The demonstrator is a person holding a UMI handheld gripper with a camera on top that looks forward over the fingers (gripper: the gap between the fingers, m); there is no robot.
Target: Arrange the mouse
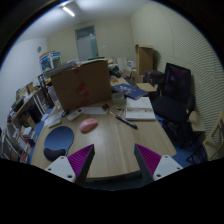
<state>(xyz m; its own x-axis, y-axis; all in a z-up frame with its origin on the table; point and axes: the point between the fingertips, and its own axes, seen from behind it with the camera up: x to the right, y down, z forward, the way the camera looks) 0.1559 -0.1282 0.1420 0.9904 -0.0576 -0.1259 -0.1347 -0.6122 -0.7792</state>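
Observation:
A small pink mouse point(89, 125) lies on the wooden table point(110, 140), just right of a round blue mouse mat point(58, 137). My gripper point(113, 158) is well short of the mouse, above the table's near part. Its two fingers with purple pads point(80, 158) stand wide apart with nothing between them. The mouse is beyond the fingers, ahead and to the left.
A large cardboard box point(80, 84) stands at the back of the table. An open notebook point(140, 108) and a pen point(126, 122) lie to the right. A black office chair point(176, 85) stands at the right. Cluttered shelves stand at the left.

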